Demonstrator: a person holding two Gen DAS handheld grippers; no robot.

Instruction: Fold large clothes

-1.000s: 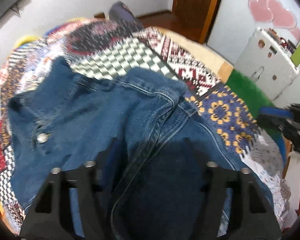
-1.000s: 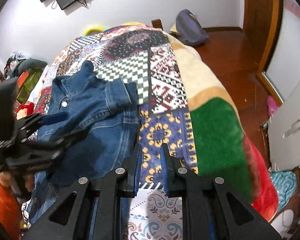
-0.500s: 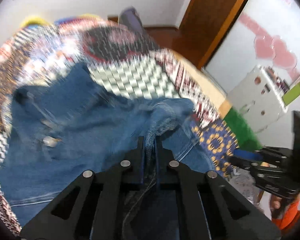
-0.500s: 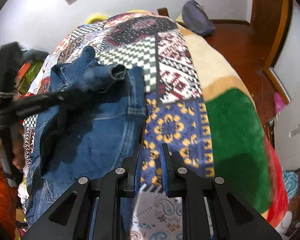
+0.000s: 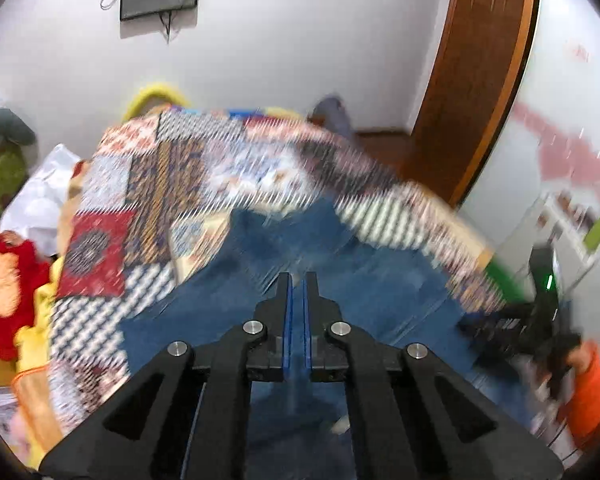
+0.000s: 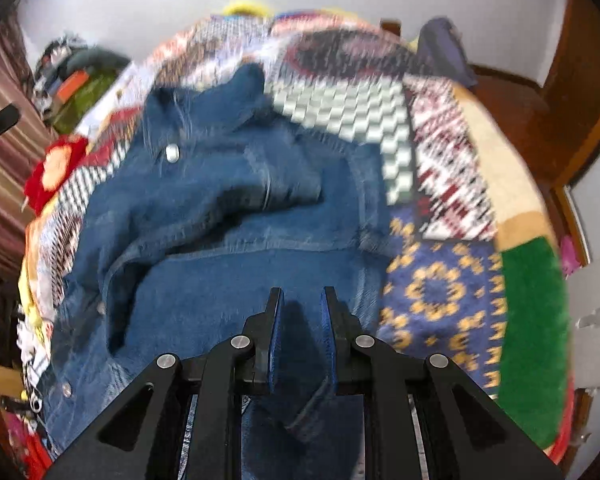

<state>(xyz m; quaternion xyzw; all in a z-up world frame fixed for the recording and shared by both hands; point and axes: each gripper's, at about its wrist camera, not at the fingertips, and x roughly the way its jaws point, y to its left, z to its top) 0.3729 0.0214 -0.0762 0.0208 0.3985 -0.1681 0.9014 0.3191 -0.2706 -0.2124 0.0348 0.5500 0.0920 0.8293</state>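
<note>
A blue denim jacket lies spread on the patchwork quilt, with one sleeve folded across its chest. My right gripper hangs over the jacket's lower half, shut on a strip of its denim that droops between the fingers. In the blurred left wrist view my left gripper is shut, raised above the jacket. I cannot tell whether any cloth is pinched in it. The right gripper and a hand in an orange sleeve show at the right edge.
The quilt covers a bed that fills both views. A red cushion and piled things lie along its left side. A wooden door, a white cabinet and bare floor with a dark backpack lie to the right.
My left gripper closed on the jacket's shoulder seam, lifted the sleeve, then swung up and away; the sleeve now lies across the jacket. My right gripper moved left from over the quilt to over the jacket.
</note>
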